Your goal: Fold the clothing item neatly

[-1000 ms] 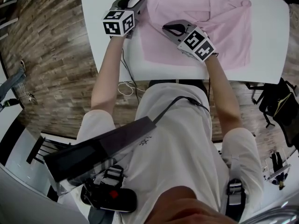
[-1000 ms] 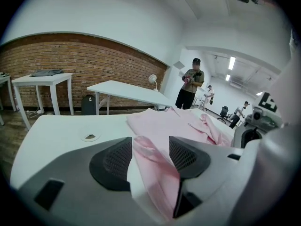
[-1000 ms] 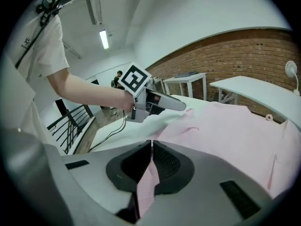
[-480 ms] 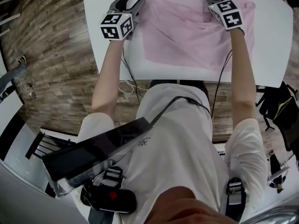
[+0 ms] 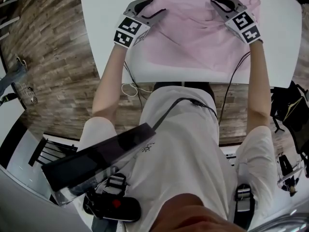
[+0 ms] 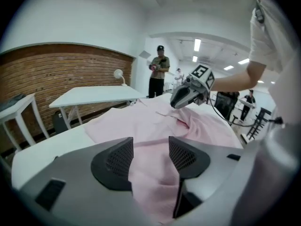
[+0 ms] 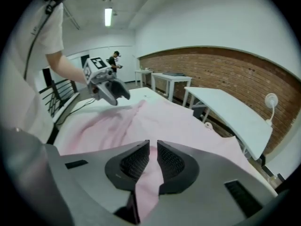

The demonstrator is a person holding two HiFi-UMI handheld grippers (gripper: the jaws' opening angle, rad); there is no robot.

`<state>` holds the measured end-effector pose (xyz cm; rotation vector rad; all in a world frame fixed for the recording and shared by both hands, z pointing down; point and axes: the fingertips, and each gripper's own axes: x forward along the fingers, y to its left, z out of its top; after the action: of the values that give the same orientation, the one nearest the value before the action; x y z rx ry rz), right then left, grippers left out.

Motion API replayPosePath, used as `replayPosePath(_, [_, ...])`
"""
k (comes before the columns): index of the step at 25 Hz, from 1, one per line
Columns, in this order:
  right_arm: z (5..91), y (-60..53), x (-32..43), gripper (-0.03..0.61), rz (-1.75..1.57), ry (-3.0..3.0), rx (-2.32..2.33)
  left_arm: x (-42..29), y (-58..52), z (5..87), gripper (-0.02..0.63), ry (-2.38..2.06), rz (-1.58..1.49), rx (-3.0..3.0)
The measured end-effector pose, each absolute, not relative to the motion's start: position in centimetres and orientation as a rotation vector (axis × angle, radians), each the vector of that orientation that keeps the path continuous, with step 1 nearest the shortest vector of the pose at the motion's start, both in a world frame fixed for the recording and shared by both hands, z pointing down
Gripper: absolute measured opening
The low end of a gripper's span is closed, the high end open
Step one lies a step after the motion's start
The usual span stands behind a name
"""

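Pink shirt (image 5: 193,37) lies rumpled on white desk (image 5: 104,13). Right gripper (image 5: 215,1): fingers narrow, just eased slightly apart, pinching shirt fold. Left gripper (image 5: 158,5): fingers wide, shirt cloth bunched loosely between them.

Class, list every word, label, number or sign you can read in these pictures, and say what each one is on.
No readable text anywhere.
Cube on the left gripper: black-and-white square pattern, no letters.
Cube on the right gripper: the same.
Small print on the person's white T-shirt: too small to read.
Pink shirt: no print visible.
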<state>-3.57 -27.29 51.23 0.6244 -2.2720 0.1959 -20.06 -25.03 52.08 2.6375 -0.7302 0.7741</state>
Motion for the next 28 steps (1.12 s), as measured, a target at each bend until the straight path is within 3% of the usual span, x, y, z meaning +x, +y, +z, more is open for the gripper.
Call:
replayPosePath(3, [51.4, -22.5, -3.0, 0.087, 0.248, -2.266, 0.427, -17.9, -23.3, 52.1, 0.236, -0.524, 0.892, 2.733])
replayPosePath(8, [55.1, -19.3, -2.6, 0.087, 0.276, -2.160, 0.264, -15.1, -23.0, 51.9, 0.236, -0.469, 0.837, 2.745])
replayPosePath(10, [55.9, -19.5, -3.3, 0.063, 0.233, -2.126, 0.220, -14.9, -23.1, 51.6, 0.236, -0.458, 0.831, 2.745])
replayPosePath(11, [55.8, -19.8, -3.9, 0.008, 0.209, -2.124, 0.207, -15.0, -23.1, 51.6, 0.236, -0.446, 0.838, 2.744])
replayPosePath(19, [51.7, -32.9, -4.0, 0.008, -0.088, -2.160, 0.525, -16.8, -26.0, 52.4, 0.236, -0.686, 0.849, 2.674])
replayPosePath(24, [55.3, -35.4, -1.0, 0.009, -0.056, -2.080, 0.520, -18.1, -28.3, 54.7, 0.236, -0.938, 0.968, 2.563])
replayPosePath(28, [57.0, -33.6, 1.3, 0.087, -0.033, -2.078, 0.549, -19.8, -29.1, 57.7, 0.236, -1.060, 1.037, 2.462])
